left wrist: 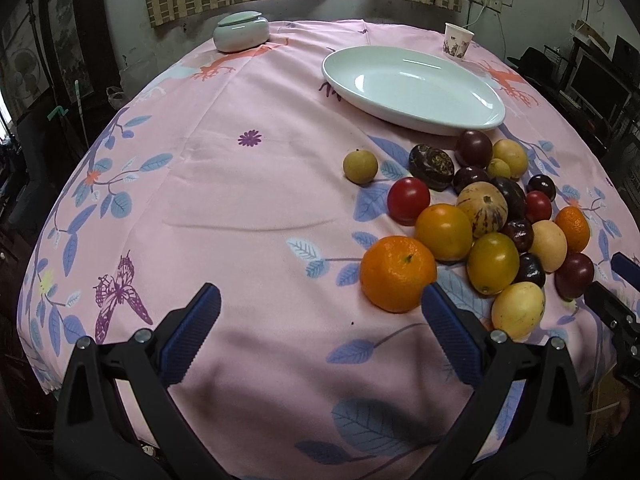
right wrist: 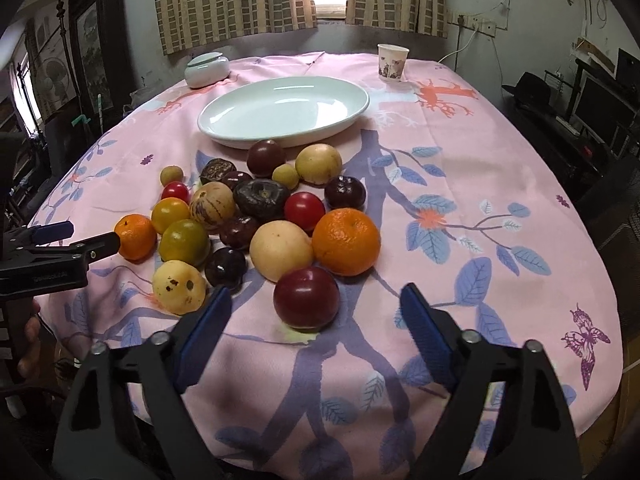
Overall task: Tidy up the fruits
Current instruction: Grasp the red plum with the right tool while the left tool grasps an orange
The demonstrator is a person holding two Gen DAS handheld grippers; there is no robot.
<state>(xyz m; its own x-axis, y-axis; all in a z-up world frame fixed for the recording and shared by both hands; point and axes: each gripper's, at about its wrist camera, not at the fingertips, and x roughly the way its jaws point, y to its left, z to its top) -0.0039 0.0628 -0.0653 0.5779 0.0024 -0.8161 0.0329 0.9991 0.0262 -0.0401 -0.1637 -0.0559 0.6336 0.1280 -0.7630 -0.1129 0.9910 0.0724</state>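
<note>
A pile of several mixed fruits lies on the pink cloth in front of an empty white oval plate (left wrist: 414, 88), which also shows in the right wrist view (right wrist: 284, 110). In the left wrist view my left gripper (left wrist: 320, 308) is open and empty; its right finger is beside an orange (left wrist: 396, 274). In the right wrist view my right gripper (right wrist: 316, 308) is open and empty, with a dark red plum (right wrist: 306, 296) just ahead between its fingers. A larger orange (right wrist: 346, 240) and a pale yellow fruit (right wrist: 280, 250) lie behind the plum.
A lidded white jar (left wrist: 240, 32) and a paper cup (left wrist: 457, 41) stand at the table's far side. The left gripper shows at the left edge of the right wrist view (right wrist: 60, 240). Furniture and monitors stand to the right of the table.
</note>
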